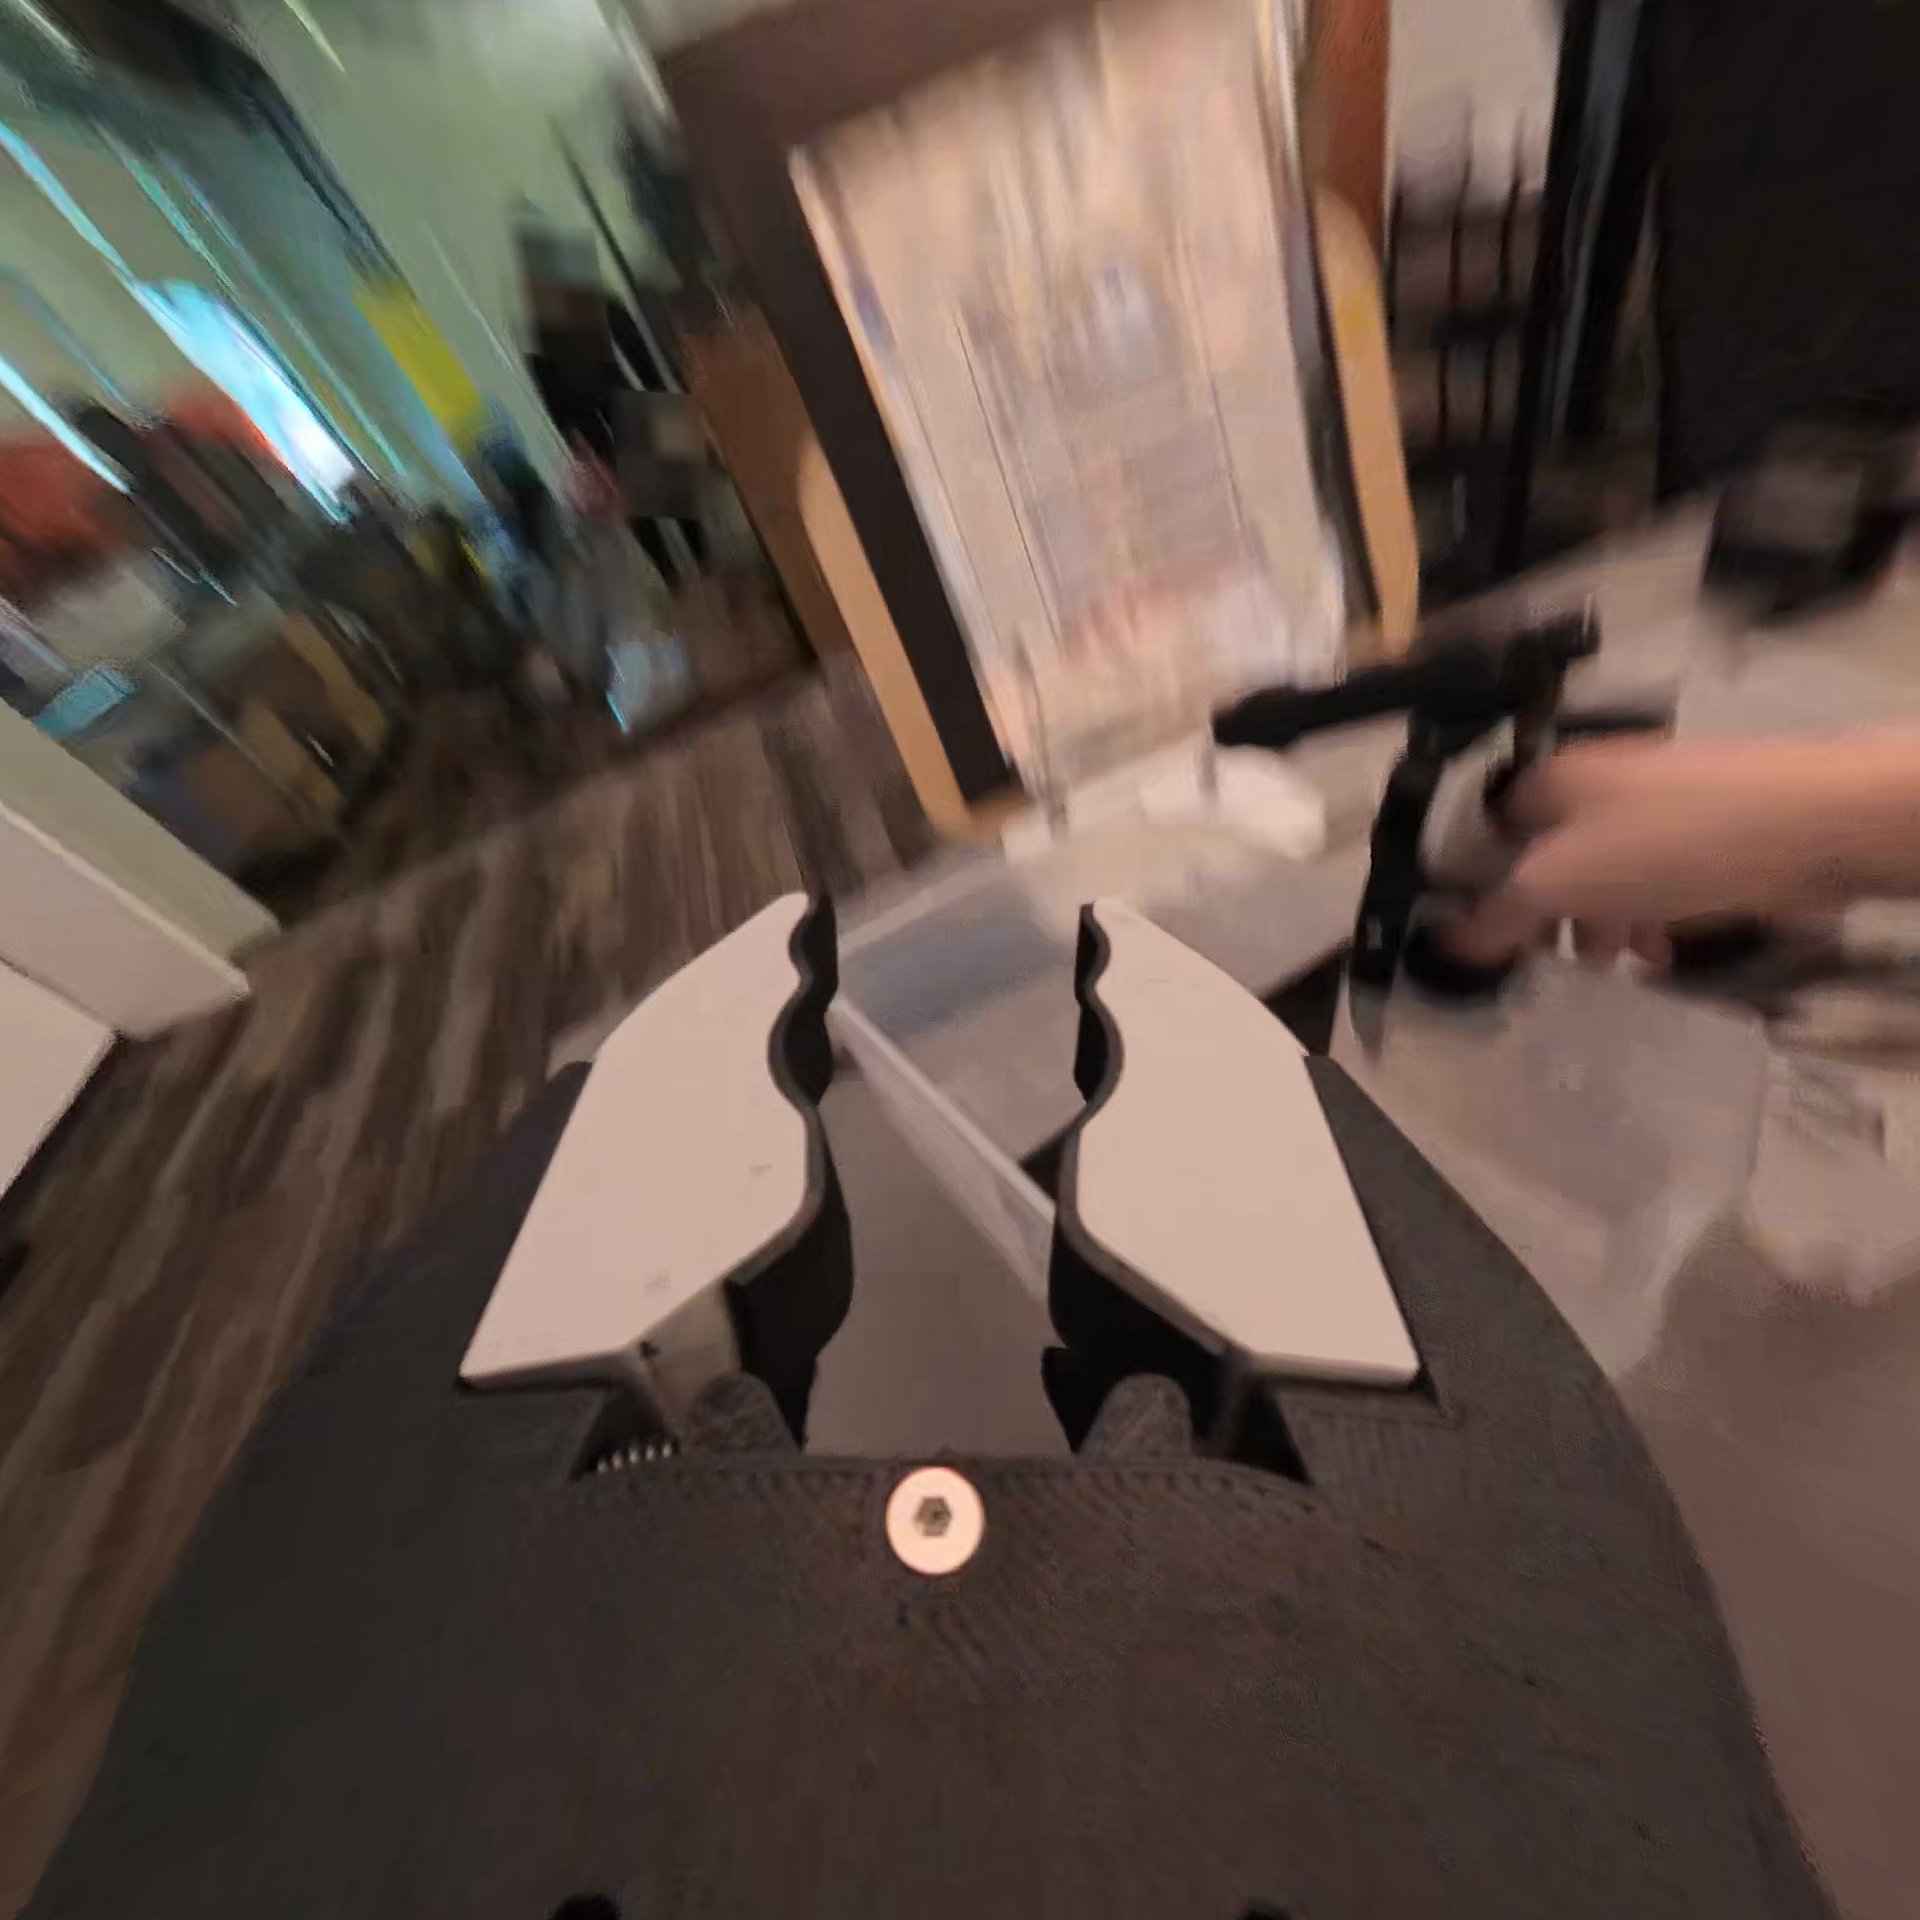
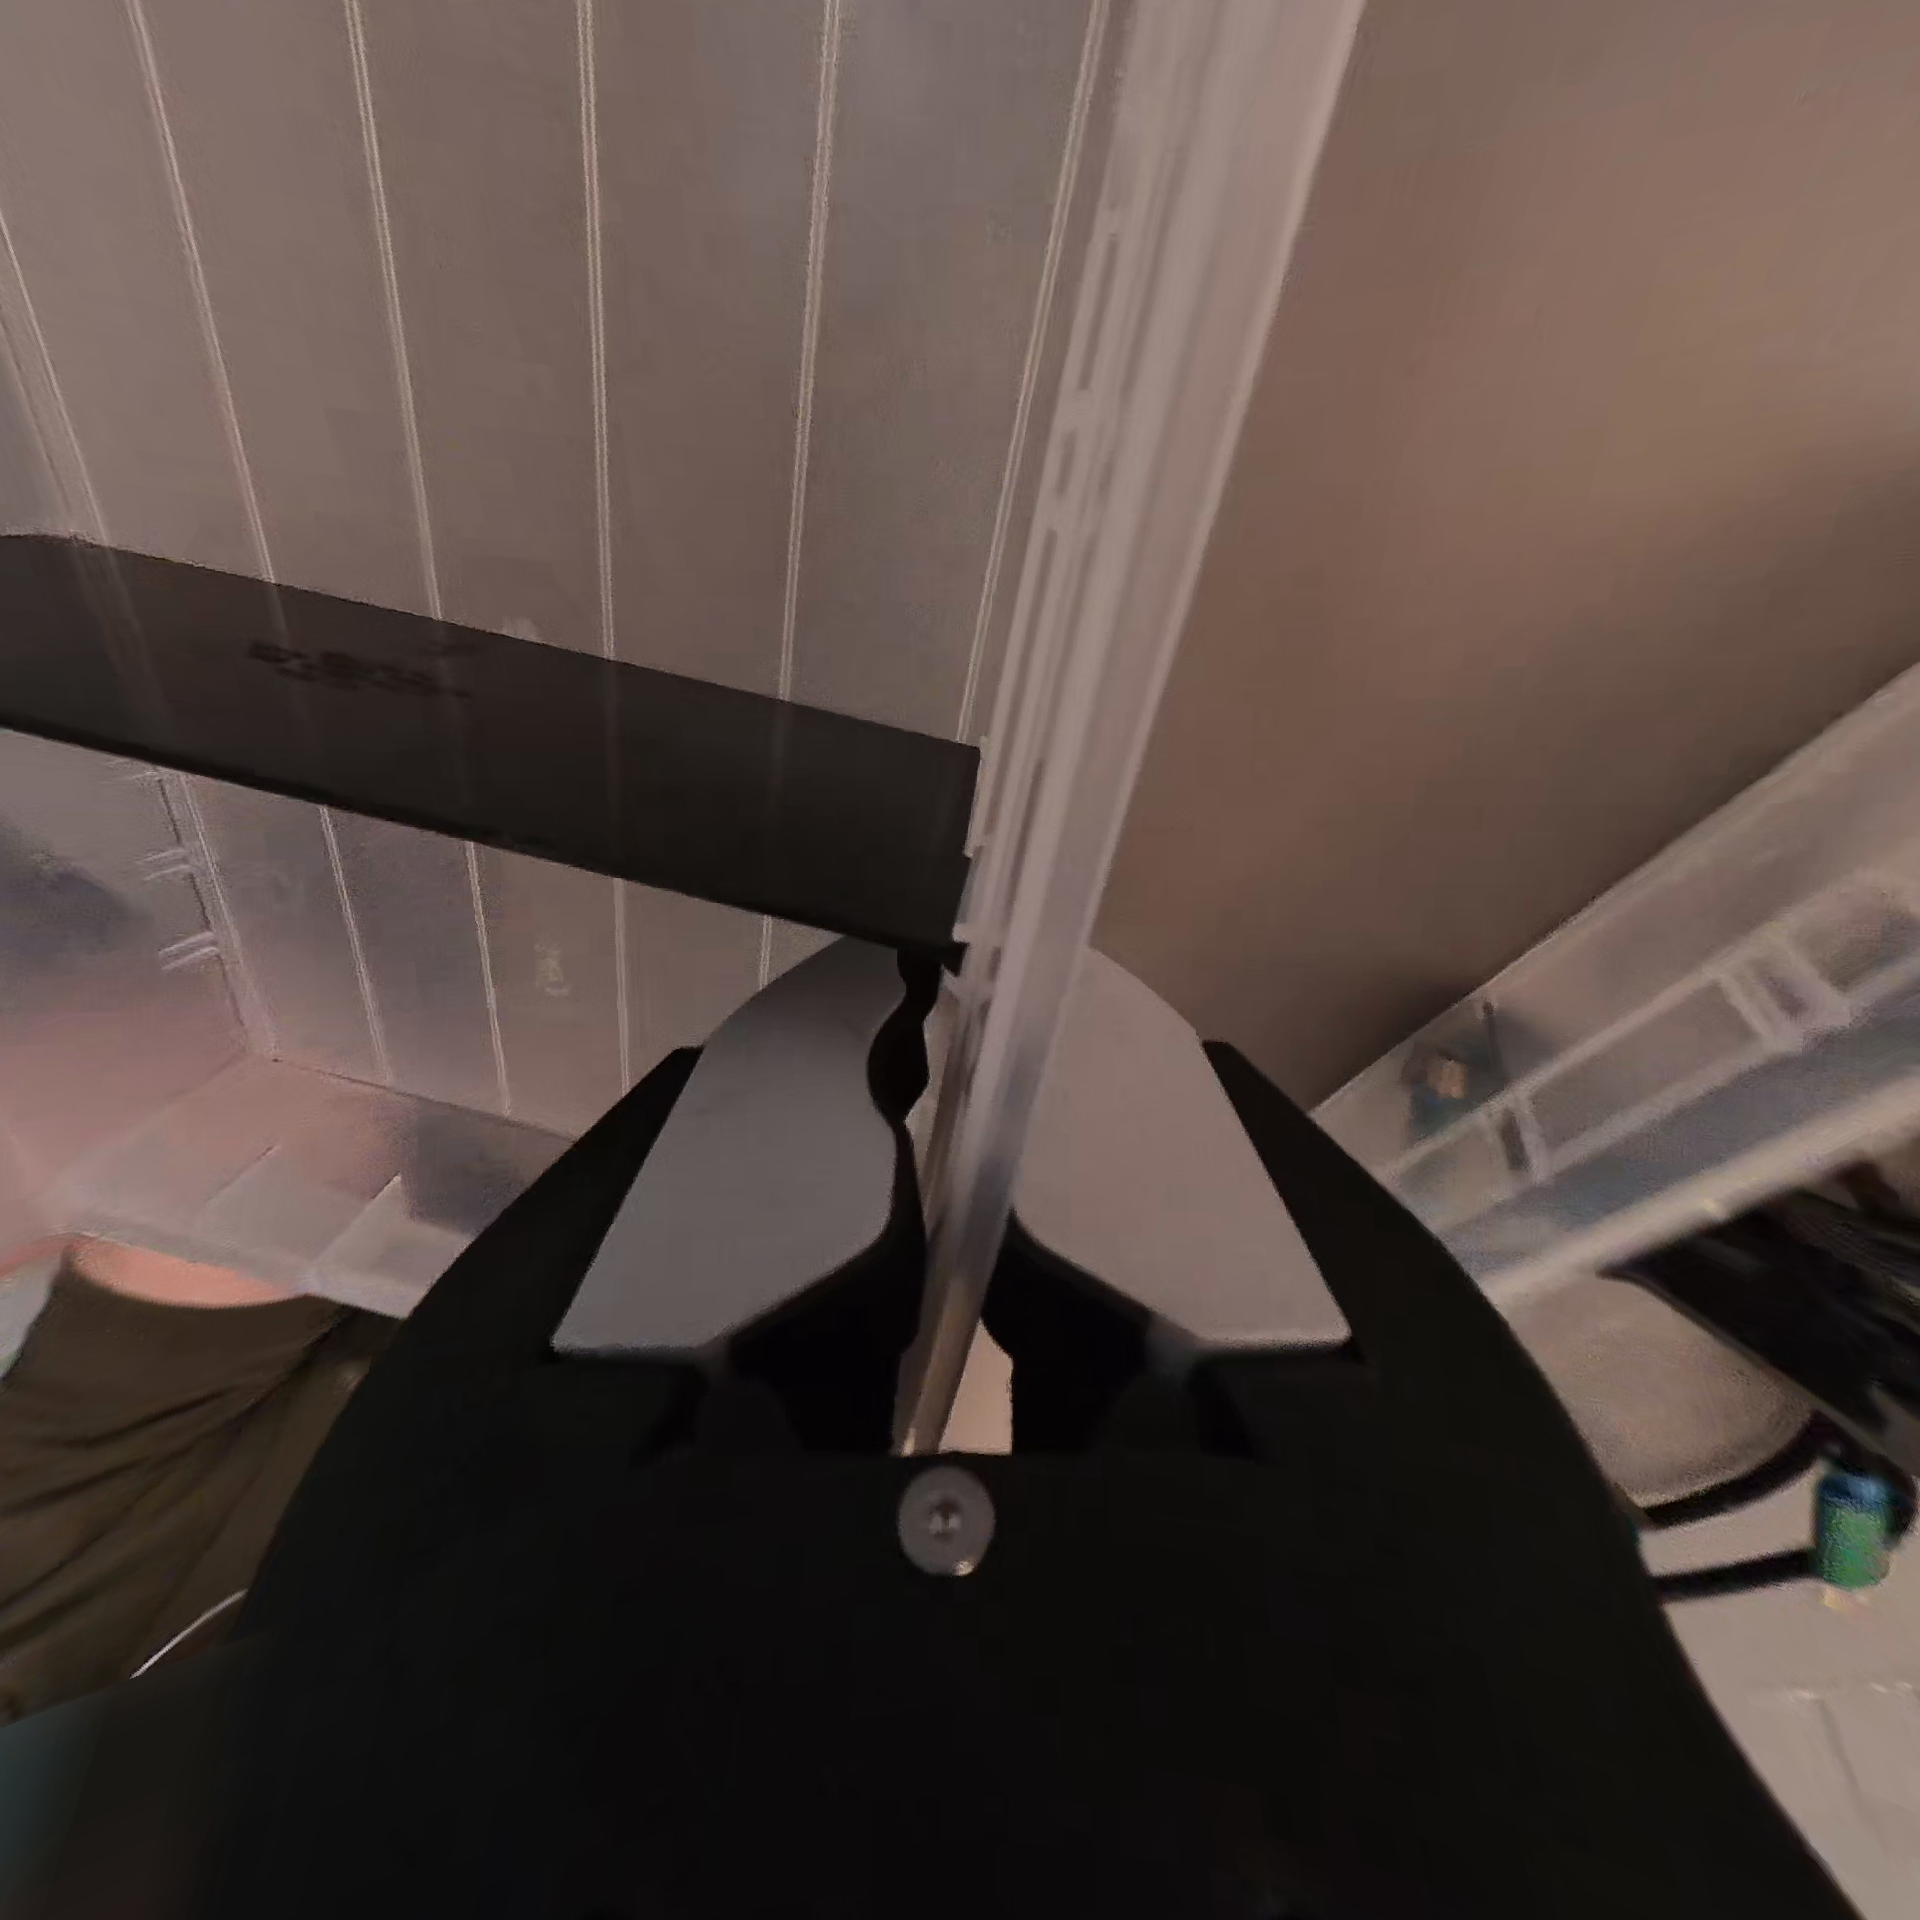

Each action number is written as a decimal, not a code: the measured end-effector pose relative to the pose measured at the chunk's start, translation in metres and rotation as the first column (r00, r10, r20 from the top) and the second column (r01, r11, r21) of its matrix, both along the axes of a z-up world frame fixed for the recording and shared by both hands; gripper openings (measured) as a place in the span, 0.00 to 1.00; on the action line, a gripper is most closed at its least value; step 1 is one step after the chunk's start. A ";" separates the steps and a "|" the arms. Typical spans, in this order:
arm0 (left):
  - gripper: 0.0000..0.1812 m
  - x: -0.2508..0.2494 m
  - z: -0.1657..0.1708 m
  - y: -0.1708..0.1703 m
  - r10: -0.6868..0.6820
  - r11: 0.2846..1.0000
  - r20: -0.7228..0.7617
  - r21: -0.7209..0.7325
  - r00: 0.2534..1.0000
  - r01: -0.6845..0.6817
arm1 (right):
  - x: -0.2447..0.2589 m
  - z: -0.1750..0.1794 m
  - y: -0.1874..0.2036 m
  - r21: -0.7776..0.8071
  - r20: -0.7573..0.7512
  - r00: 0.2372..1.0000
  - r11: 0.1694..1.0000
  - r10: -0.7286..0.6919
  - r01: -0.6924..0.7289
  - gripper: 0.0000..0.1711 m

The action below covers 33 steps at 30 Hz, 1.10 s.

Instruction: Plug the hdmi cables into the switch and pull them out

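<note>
My right gripper is shut on the rim of a clear ribbed plastic lid, which it holds tilted up; a black strip crosses the lid. My left gripper is open and empty, pointing over the table's edge, and a clear plastic edge shows in the gap between its fingers. The left wrist view is blurred by motion; in it the right gripper shows at the right, held by a hand. Black cables lie at the right edge. I see no switch.
A clear plastic bin stands to the right of the lid. A small green item lies near the cables. A wood-look floor, a white cabinet and cluttered shelves are to the left. A person's torso shows at lower left.
</note>
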State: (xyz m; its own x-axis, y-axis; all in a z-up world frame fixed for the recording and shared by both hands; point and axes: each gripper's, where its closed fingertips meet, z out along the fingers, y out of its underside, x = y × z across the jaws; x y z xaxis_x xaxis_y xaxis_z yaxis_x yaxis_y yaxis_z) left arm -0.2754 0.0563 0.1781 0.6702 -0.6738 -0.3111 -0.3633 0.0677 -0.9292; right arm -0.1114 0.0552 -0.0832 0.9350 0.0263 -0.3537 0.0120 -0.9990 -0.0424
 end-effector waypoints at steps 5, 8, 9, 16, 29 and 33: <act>0.22 -0.023 0.079 -0.055 -0.240 0.958 0.467 0.254 0.851 0.131 | 0.049 0.109 0.013 0.160 -0.063 0.996 0.985 -0.055 0.065 0.03; 0.29 0.006 0.069 -0.074 -0.441 0.892 0.499 0.155 0.746 0.425 | 0.115 0.181 0.005 0.282 -0.066 0.986 0.945 -0.151 0.163 0.03; 0.33 0.018 0.062 -0.071 -0.461 0.869 0.511 0.097 0.725 0.485 | 0.141 0.202 -0.003 0.316 -0.059 0.979 0.927 -0.194 0.203 0.03; 0.45 0.143 -0.027 -0.024 -0.401 0.766 0.535 -0.250 0.744 0.593 | 0.322 0.282 -0.104 0.499 0.006 0.825 0.717 -0.564 0.487 0.03; 0.49 0.268 -0.254 -0.058 -0.507 0.710 -0.146 -0.630 0.850 0.315 | 0.475 0.127 -0.320 0.235 0.224 0.580 0.621 -0.783 0.748 0.03; 0.45 0.261 -0.267 -0.052 -0.538 0.650 -0.169 -0.707 0.826 0.279 | 0.479 0.068 -0.348 0.096 0.323 0.622 0.678 -0.713 0.728 0.03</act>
State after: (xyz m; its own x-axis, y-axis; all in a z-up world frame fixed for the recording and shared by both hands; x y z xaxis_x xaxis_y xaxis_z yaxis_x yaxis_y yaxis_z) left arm -0.0142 0.0041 -0.0892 0.2125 -0.9656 0.1495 -0.7367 -0.2589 -0.6247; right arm 0.3673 -0.2926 -0.0154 0.7023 -0.7113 -0.0288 -0.7081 -0.6937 -0.1317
